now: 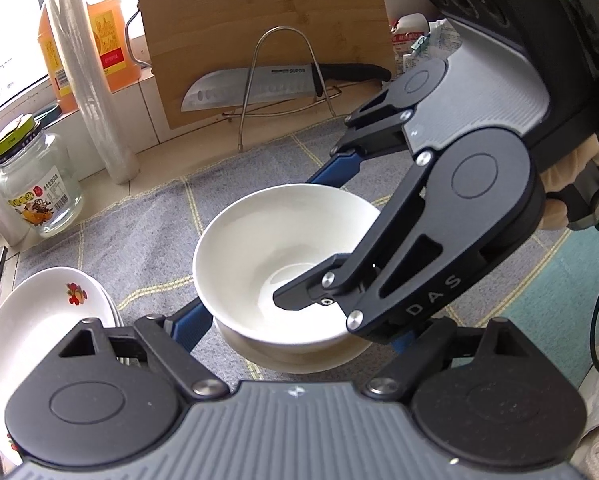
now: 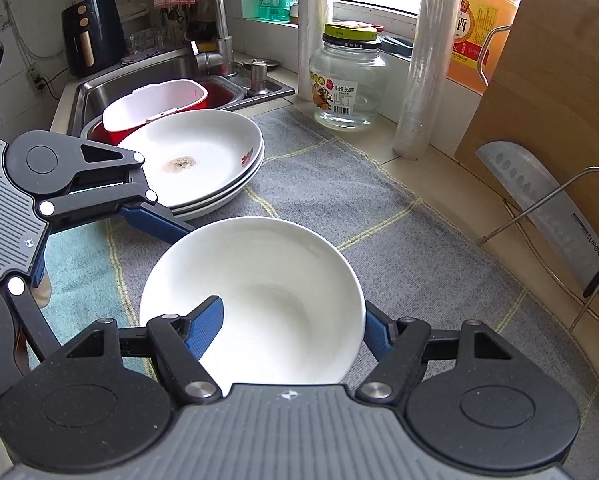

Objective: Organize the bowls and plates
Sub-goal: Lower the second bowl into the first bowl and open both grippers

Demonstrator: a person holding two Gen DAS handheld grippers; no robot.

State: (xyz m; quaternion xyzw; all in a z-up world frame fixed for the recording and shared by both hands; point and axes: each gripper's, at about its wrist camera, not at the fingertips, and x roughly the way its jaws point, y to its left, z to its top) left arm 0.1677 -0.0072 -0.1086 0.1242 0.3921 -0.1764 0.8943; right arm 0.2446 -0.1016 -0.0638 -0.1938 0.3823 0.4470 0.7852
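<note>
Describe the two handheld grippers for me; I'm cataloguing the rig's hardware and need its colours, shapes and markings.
Both match. The right gripper has a ribbed grey body, black linkage arms with round black pivot covers and silver screws, and the letters DAS on one arm. Its fingers are blue and textured. A black camera block with a green light tops it, with black cables trailing. The left gripper shows the same grey, black and blue parts.

Domestic kitchen. Evidence: steel sink (image 2: 111, 88) and tap (image 2: 219, 12) upper left, knife (image 1: 259, 84) on wire rack before cutting board (image 1: 259, 20), oil bottle (image 1: 99, 32), stacked plates (image 2: 203, 160) on counter.
</note>
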